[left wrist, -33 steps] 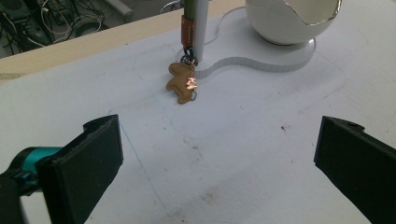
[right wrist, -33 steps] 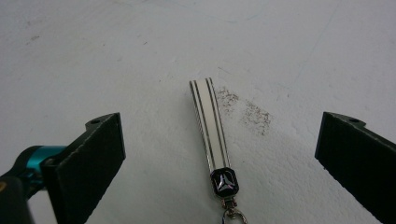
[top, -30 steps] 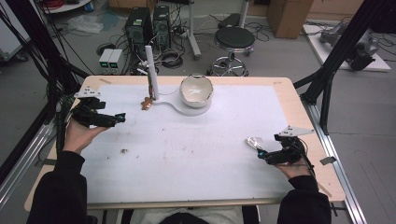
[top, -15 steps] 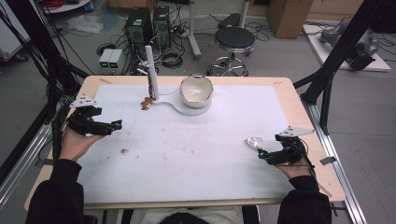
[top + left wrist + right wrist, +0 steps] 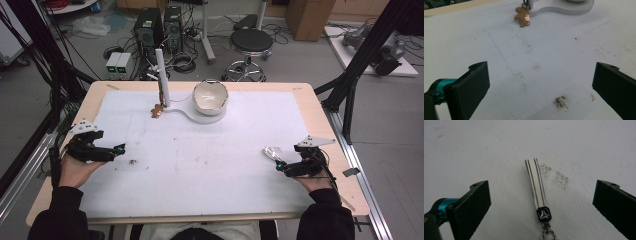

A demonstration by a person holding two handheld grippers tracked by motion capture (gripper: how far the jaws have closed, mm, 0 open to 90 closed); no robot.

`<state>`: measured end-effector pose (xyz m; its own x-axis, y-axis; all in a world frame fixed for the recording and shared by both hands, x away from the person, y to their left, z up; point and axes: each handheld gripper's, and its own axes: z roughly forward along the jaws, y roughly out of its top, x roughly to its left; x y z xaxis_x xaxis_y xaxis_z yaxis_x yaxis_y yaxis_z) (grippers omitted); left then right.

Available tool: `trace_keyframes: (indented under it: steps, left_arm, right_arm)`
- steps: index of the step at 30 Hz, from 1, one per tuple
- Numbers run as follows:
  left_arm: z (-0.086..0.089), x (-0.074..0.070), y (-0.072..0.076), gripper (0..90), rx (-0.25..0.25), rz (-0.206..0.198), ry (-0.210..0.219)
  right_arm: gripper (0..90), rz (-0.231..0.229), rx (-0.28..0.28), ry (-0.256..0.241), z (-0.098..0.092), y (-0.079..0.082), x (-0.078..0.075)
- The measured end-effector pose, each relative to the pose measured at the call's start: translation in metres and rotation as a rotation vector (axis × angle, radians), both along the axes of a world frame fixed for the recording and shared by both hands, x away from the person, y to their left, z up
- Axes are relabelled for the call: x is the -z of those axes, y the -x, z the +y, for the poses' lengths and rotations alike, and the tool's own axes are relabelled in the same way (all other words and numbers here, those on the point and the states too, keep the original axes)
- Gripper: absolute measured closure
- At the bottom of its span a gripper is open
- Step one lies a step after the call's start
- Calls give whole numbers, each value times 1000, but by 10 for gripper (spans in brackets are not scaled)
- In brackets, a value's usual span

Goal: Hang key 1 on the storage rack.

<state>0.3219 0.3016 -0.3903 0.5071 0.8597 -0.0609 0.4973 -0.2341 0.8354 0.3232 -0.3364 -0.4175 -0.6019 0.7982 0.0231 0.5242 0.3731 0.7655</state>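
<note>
A silver strap keychain (image 5: 537, 191) with two dark stripes, a black emblem and a ring lies flat on the white mat, seen small in the high view as the keychain (image 5: 270, 152). My right gripper (image 5: 280, 167) rests just behind it, jaws wide apart around it without touching; in the right gripper view the right gripper (image 5: 541, 202) has the strap between its jaws. At the table's left my left gripper (image 5: 120, 148) is open over bare mat. A copper gingerbread-shaped charm (image 5: 522, 17) hangs at the foot of a white post (image 5: 162, 75) far ahead.
A white stand base (image 5: 202, 117) carries a pale bowl (image 5: 210, 96) at the back centre. The mat (image 5: 210, 155) has small dark smudges (image 5: 560, 101) near my left gripper. Black frame legs (image 5: 350, 85) stand off the right edge.
My left gripper has drawn back toward the near left of the table. The right gripper and the keychain have stayed put.
</note>
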Motion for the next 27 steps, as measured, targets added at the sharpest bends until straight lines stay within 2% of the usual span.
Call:
trace_keyframes:
  steps: [8, 13, 17, 27]
  left_arm:
    - [-2, 19, 17, 17, 47, -13, 4]
    - [-7, 30, 24, 17, 76, -20, 37]
    - [-10, 37, 26, 17, 93, -7, 26]
    - [-4, 45, 34, 17, 87, 5, 38]
  right_arm:
    - [7, 5, -1, 9, 2, 0, 1]
    - [7, 6, -1, 10, 2, 0, 1]
    - [7, 9, 1, 9, 2, 1, 1]
    - [7, 19, -11, 21, 2, 0, 3]
